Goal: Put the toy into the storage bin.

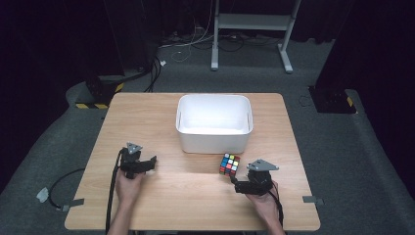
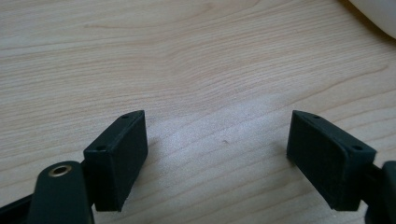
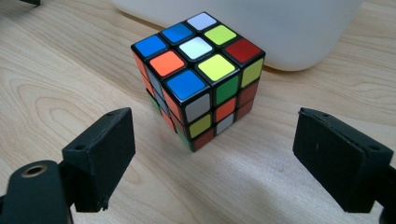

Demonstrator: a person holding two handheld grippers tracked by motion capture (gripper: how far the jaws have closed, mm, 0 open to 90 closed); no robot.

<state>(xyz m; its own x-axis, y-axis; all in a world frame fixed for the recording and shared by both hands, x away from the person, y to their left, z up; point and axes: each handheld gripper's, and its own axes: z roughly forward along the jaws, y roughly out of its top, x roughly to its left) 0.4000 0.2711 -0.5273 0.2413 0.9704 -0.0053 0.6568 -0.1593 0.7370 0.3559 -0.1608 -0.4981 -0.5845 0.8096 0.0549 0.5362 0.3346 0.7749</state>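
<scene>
Table (image 1: 147, 122): light wood-grain top, seen from above in the high view; dark floor around it.
Bin (image 1: 214, 122): white, rectangular, open-topped; stands at the 12 o'clock part of the table, slightly right of centre. Its lower wall forms the backdrop (image 3: 261, 32) in the right gripper view, and a corner of it shows at 1 o'clock (image 2: 378, 14) in the left gripper view.
Puzzle cube (image 1: 229, 164): multicoloured, on the tabletop just in front of the bin's near right corner, at 5 o'clock from the bin; close to the wall, contact cannot be told. In the right gripper view (image 3: 198, 77) it sits with one vertical edge turned toward the camera, top face showing blue, orange, white, yellow, green and red tiles.
Right gripper (image 1: 238, 182): held by the right hand (image 1: 264, 203) at 5 o'clock from the cube, pointing toward it. Jaws spread wide (image 3: 210, 163); the cube lies just ahead of the tips, not between the pads, untouched.
Left gripper (image 1: 149, 164): held by the left hand (image 1: 128, 188) at 9 o'clock from the cube, well apart from it. Jaws spread (image 2: 217, 154), with bare wood between them.
Cable (image 1: 113, 196): trails from the left gripper toward the near table edge.
</scene>
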